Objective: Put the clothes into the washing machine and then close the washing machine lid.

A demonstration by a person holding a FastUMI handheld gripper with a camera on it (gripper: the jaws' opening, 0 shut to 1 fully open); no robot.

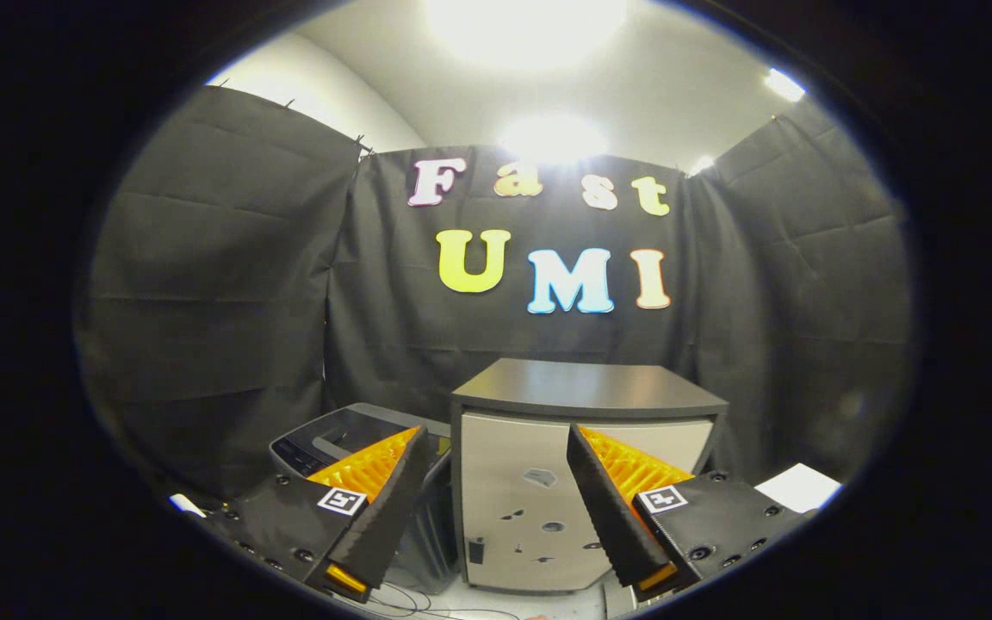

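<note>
Your gripper [496, 448] is wide open, holding nothing. The washing machine [350, 443] sits low beside the grey cabinet [582, 448] (I can't see any clothes), so you might bump the cabinet reaching down.

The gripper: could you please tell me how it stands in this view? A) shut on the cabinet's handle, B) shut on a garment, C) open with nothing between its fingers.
C: the gripper is open, its fingers spread apart with only the cabinet seen beyond them.
</note>
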